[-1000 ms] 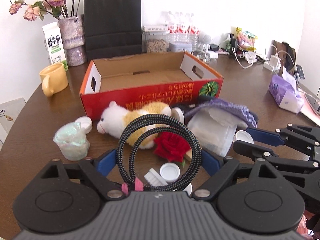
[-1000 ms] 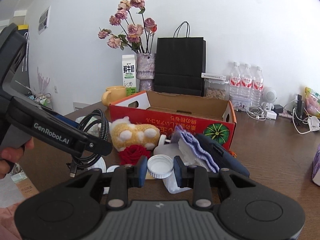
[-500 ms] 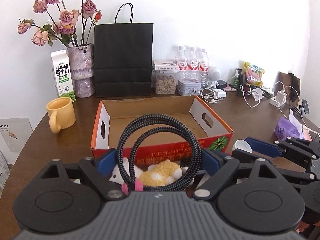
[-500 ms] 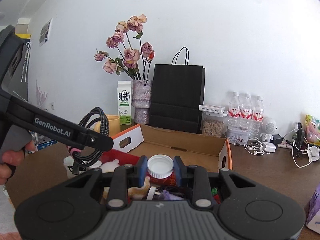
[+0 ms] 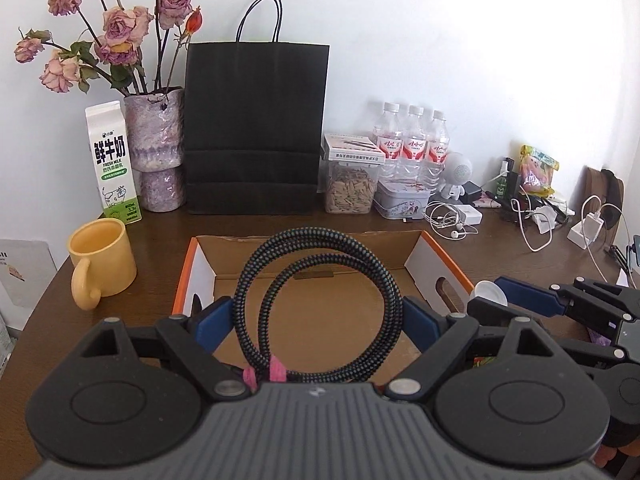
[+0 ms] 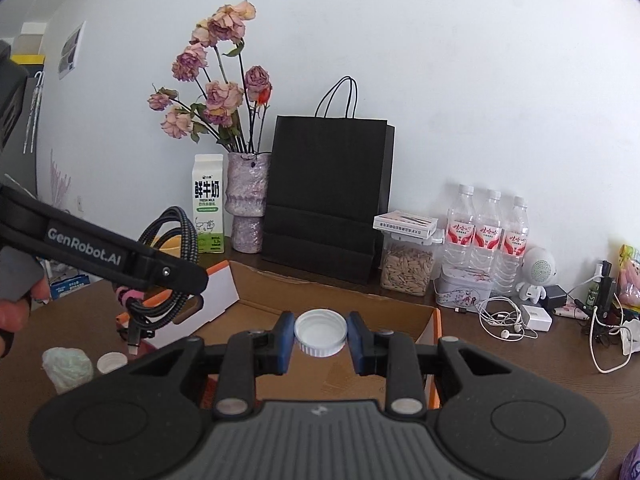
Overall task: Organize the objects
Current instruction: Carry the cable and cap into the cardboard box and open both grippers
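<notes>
- Left gripper [image 5: 318, 322], jaws wide, clamps a coiled braided cable [image 5: 316, 304] above an open cardboard box [image 5: 436, 256].
- Right gripper [image 5: 490, 298] at right grips a white cap [image 5: 488, 292].
- Yellow mug [image 5: 100, 260] stands left of the box.

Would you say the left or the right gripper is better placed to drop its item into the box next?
Probably the left gripper: its cable hangs over the middle of the box, while the right gripper holds its cap nearer the box's front wall.

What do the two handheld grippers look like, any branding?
Both match: black linkage arms, blue finger pads, grey ribbed body with round black discs. The left gripper shows white "GenRobot.AI" lettering on its side in the right wrist view. The right gripper shows none. No sleeves visible.
</notes>
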Demonstrator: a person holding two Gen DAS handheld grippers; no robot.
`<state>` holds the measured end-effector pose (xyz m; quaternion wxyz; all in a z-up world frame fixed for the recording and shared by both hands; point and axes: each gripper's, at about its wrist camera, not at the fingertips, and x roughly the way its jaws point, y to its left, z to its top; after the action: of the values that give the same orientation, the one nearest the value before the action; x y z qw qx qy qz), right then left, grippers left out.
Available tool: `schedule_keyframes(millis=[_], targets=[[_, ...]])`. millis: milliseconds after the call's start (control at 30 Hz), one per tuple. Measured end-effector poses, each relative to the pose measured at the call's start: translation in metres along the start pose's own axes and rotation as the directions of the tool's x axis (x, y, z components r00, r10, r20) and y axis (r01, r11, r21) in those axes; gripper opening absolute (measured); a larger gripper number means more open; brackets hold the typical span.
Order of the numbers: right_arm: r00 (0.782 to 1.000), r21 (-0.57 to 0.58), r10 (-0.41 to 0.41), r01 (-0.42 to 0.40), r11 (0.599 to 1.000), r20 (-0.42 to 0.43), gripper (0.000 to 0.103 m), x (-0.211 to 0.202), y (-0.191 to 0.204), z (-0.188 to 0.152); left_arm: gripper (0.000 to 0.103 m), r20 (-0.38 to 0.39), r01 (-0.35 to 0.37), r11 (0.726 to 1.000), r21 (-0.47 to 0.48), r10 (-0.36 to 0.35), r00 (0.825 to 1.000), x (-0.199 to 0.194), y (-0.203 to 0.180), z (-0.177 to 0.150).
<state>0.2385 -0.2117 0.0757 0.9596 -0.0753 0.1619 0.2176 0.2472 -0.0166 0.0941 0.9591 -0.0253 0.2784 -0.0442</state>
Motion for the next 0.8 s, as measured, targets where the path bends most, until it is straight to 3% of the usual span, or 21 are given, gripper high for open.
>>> schedule_keyframes(millis=[300,500,800], targets=[[0.994,-0.013,0.009,-0.011,1.0,-0.108,0.027,0.061,-0.021,-0.001,0.09,-0.066,-0.014,1.0,0.008,0.014,0.998,0.056,0.006,0.01],[0.978,-0.025,0.013,-0.019,1.0,-0.208,0.027,0.1,-0.029,-0.009,0.09,-0.126,-0.032,0.999,0.022,0.035,0.991,0.093,0.01,0.012],[0.961,-0.038,0.019,-0.03,0.999,-0.275,0.027,0.128,-0.032,-0.018,0.091,-0.179,-0.033,0.999,0.043,0.04,0.983,0.124,0.012,0.005]])
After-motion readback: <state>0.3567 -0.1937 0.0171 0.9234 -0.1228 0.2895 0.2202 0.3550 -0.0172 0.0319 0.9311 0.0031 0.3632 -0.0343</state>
